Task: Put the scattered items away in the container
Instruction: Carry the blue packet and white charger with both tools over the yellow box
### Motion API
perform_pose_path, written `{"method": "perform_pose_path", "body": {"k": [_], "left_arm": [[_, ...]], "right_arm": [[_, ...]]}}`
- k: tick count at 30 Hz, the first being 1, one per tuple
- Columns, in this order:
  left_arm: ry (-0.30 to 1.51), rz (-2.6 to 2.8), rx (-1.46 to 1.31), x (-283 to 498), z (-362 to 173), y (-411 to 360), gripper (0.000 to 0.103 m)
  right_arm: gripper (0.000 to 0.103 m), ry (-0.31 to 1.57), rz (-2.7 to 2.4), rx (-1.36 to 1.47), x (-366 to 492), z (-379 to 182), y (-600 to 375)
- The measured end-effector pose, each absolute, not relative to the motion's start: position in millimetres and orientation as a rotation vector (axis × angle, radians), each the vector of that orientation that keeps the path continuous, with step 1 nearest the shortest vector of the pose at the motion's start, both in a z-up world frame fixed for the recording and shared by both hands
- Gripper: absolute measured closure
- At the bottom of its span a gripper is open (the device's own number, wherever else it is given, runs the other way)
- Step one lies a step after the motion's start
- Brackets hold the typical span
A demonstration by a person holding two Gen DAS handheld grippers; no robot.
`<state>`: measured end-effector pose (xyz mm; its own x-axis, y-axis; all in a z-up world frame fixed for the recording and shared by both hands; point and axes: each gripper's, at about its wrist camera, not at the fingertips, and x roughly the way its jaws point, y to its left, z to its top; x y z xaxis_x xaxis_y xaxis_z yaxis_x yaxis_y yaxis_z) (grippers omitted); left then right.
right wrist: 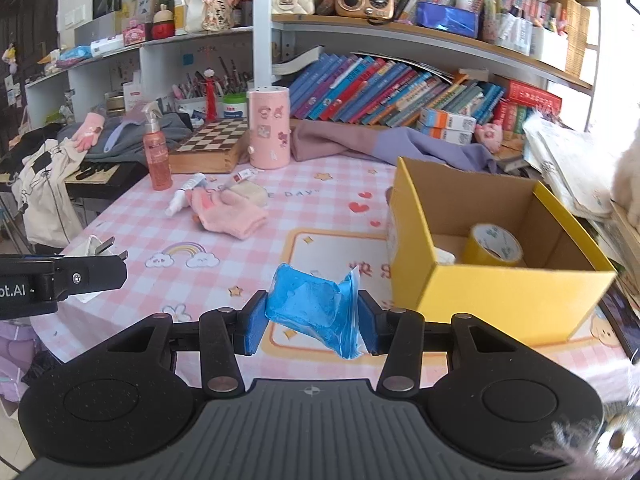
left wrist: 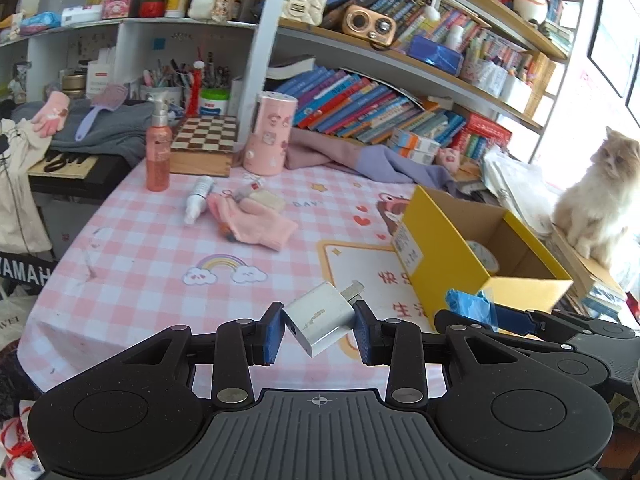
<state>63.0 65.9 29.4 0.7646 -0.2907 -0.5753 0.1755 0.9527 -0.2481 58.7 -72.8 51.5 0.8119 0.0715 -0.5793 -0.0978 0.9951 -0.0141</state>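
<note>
Box [right wrist: 500, 304] at 3 o'clock of the table [right wrist: 328, 208], tape roll [right wrist: 494, 245] already inside. Right gripper [right wrist: 312, 322] pinches a blue packet [right wrist: 310, 308]; left gripper [left wrist: 318, 330] pinches a silver charger [left wrist: 320, 318]; both short of the box. Left at 10 o'clock: glove [right wrist: 230, 212], tubes [right wrist: 185, 194], small block [right wrist: 250, 193].

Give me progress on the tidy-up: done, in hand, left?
Done: tape roll sits in the yellow box. In hand: left tool clamps a silver charger; right tool clamps a blue packet, both short of the box. Left: pink glove, white tube on the table.
</note>
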Motion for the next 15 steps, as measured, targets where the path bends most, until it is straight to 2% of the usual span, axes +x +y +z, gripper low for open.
{"method": "perform_pose_path", "body": {"k": [15], "left_arm": [[0.672,-0.39,-0.154,65.7,26.4,34.6,0.068]], "right_arm": [[0.059,0.638,-0.036,-0.013,37.9,49.0,-102.3]]}}
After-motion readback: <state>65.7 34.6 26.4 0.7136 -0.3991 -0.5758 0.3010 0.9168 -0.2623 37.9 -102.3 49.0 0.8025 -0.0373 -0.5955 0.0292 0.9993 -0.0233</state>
